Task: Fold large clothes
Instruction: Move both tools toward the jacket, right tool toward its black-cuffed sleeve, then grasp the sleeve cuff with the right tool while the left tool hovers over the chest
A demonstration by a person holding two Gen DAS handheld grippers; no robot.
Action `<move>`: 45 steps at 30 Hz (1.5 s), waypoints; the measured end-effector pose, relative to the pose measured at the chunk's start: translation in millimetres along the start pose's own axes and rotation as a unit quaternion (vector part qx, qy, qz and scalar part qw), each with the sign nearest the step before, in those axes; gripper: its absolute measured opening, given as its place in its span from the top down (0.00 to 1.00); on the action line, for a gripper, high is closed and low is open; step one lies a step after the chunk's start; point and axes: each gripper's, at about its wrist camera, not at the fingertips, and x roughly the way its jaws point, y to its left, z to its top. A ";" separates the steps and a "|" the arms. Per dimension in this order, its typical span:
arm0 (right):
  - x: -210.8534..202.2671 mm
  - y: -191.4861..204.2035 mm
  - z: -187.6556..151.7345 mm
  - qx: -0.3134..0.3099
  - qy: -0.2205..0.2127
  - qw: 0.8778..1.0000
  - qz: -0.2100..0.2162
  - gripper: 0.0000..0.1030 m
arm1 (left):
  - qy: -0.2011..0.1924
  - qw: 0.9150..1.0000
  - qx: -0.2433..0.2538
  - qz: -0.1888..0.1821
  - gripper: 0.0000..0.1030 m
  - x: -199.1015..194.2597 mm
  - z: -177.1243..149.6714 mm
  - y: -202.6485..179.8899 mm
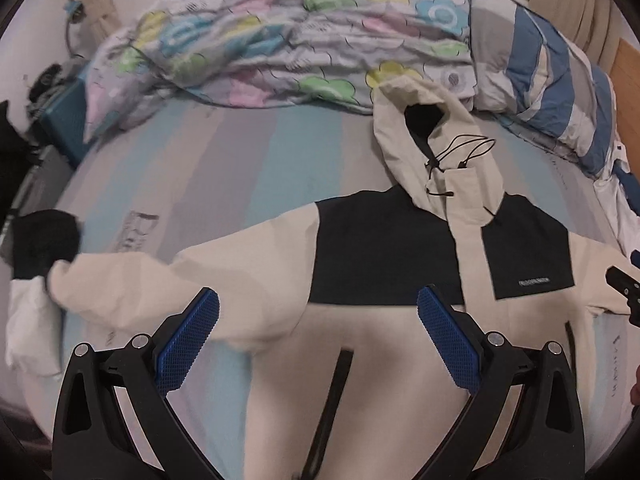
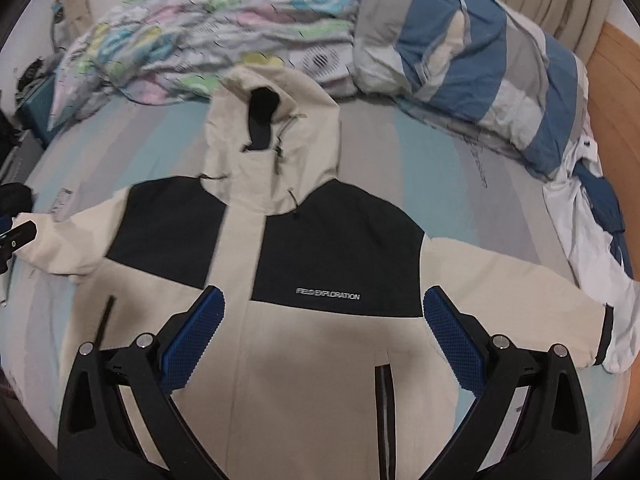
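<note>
Cream jacket (image 2: 320, 264) spread flat beneath both claws — left claw (image 1: 318, 304), right claw (image 2: 324, 304) gaping, empty.

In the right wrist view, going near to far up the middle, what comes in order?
Right gripper with jaws open → jacket's chest lettering → hood → floral duvet.

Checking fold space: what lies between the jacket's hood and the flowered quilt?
Nothing: the hood tip reaches the flowered quilt edge, clearest in the right wrist view.
</note>
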 end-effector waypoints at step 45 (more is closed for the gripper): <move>112.4 -479.5 -205.4 0.455 0.092 0.863 -0.198 0.06 | 0.067 0.994 0.087 -0.018 0.05 214.2 4.7 -162.0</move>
